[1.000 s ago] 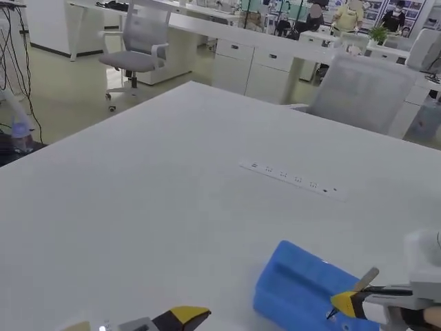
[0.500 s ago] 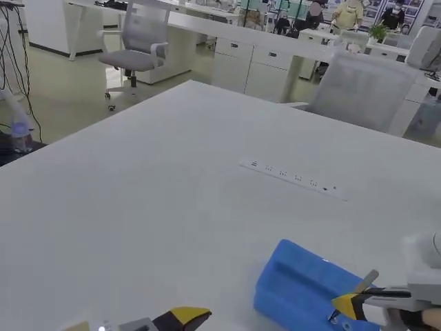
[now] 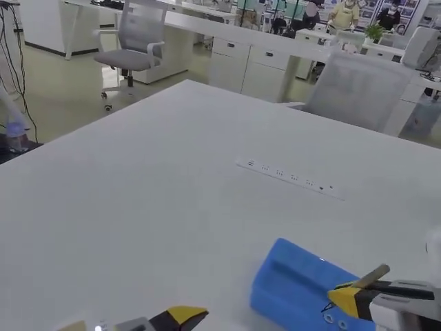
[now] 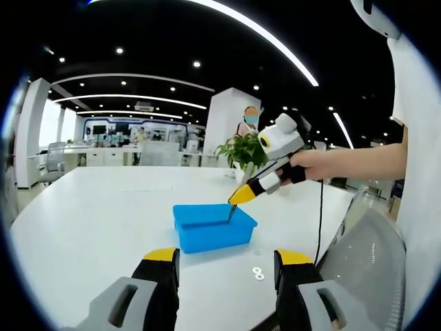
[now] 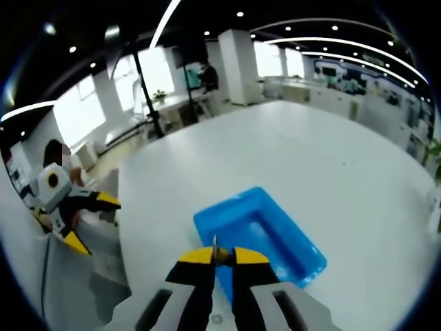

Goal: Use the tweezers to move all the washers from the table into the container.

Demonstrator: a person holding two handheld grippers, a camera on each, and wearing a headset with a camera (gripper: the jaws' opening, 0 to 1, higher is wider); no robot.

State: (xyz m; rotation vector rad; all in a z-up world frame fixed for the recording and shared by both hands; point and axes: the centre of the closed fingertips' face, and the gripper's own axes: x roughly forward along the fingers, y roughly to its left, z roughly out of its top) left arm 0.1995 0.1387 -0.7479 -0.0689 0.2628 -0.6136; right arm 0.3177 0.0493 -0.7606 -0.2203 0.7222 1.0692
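Observation:
A blue container (image 3: 296, 283) stands near the table's front edge. My right gripper (image 3: 342, 298) hovers over its right end, shut on thin tweezers (image 3: 372, 277) whose tips point down toward the container. In the right gripper view the jaws (image 5: 215, 256) pinch the tweezers (image 5: 214, 243) above the container (image 5: 258, 234). Two small washers (image 4: 257, 274) lie on the table in front of the container (image 4: 210, 226), between it and my left gripper (image 4: 227, 256). That gripper is open, holds nothing and stays low at the front left (image 3: 186, 316).
The white table (image 3: 158, 207) stretches far and bare, with a flush socket strip (image 3: 289, 177) beyond the container. Office chairs (image 3: 358, 89) stand at the far edge. A hand holds the right gripper (image 4: 265, 181) in the left gripper view.
The right gripper with the tweezers has sunk a little and drifted right over the container's end. The left gripper has stayed in place.

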